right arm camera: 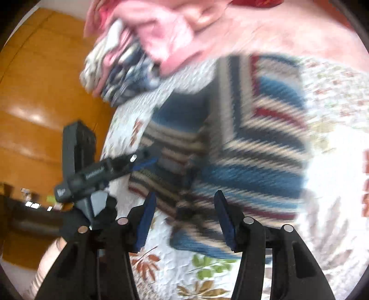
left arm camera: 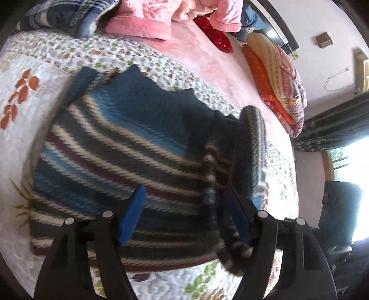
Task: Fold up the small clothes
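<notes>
A small knitted sweater (left arm camera: pixel 120 147), striped in blue, cream, dark grey and maroon, lies flat on a white floral quilt (left arm camera: pixel 27 110) on a bed. My left gripper (left arm camera: pixel 184 212) hangs open just above its lower part, one blue pad over the body and the other beside a sleeve (left arm camera: pixel 250 143) that bulges up along the right side. In the right wrist view the sweater (right arm camera: pixel 253 143) is blurred. My right gripper (right arm camera: pixel 186 219) is open over a folded-in striped part near the quilt. The left gripper (right arm camera: pixel 101 173) reaches in from the left there, at the sweater's edge.
A pink blanket (left arm camera: pixel 161 20), a blue plaid cloth (left arm camera: pixel 69 16) and a red cushion (left arm camera: pixel 214 34) lie at the far end of the bed. Folded orange blankets (left arm camera: pixel 276 87) are stacked at the right. A wooden wardrobe (right arm camera: pixel 41 92) stands left of the bed. A loose clothes pile (right arm camera: pixel 124 69) sits above the sweater.
</notes>
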Motion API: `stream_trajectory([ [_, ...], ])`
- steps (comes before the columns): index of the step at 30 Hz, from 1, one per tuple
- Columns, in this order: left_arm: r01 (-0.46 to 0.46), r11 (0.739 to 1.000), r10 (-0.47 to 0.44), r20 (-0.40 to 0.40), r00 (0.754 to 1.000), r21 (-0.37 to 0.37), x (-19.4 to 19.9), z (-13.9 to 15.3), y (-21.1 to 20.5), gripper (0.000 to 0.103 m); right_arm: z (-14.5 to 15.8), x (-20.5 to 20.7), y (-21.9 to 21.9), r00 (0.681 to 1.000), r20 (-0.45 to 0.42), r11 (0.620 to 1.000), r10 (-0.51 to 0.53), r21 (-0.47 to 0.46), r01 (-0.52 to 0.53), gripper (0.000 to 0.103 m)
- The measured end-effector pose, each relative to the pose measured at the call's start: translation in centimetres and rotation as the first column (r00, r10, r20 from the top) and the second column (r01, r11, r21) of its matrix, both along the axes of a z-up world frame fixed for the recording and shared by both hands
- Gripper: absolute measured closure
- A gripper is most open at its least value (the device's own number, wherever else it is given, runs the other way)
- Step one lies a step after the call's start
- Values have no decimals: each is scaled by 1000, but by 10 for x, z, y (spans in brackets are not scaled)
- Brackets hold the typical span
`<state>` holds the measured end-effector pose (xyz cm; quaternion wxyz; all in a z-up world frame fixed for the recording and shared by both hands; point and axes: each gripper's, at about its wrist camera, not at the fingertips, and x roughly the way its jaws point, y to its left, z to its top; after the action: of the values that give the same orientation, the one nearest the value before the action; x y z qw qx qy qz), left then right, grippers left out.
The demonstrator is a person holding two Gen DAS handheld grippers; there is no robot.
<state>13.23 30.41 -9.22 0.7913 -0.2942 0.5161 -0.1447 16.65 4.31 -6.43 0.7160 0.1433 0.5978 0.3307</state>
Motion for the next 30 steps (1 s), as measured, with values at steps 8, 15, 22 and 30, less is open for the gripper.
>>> stream_trajectory([
  [8, 82, 996, -81, 17, 997, -26, 7, -11, -39, 28, -16, 11, -63, 992, 0, 983, -130, -134, 128, 49],
  [15, 139, 987, -138, 12, 990, -83, 18, -27, -71, 28, -28, 19, -75, 990, -31, 983, -140, -128, 135, 49],
  [22, 208, 976, -207, 26, 978, -66, 21, -33, -109, 28, -38, 22, -75, 991, -44, 980, -129, -155, 121, 49],
  [30, 218, 976, -216, 61, 974, -28, 25, -28, -117, 75, -39, 27, -90, 983, -42, 972, -176, -162, 167, 49],
])
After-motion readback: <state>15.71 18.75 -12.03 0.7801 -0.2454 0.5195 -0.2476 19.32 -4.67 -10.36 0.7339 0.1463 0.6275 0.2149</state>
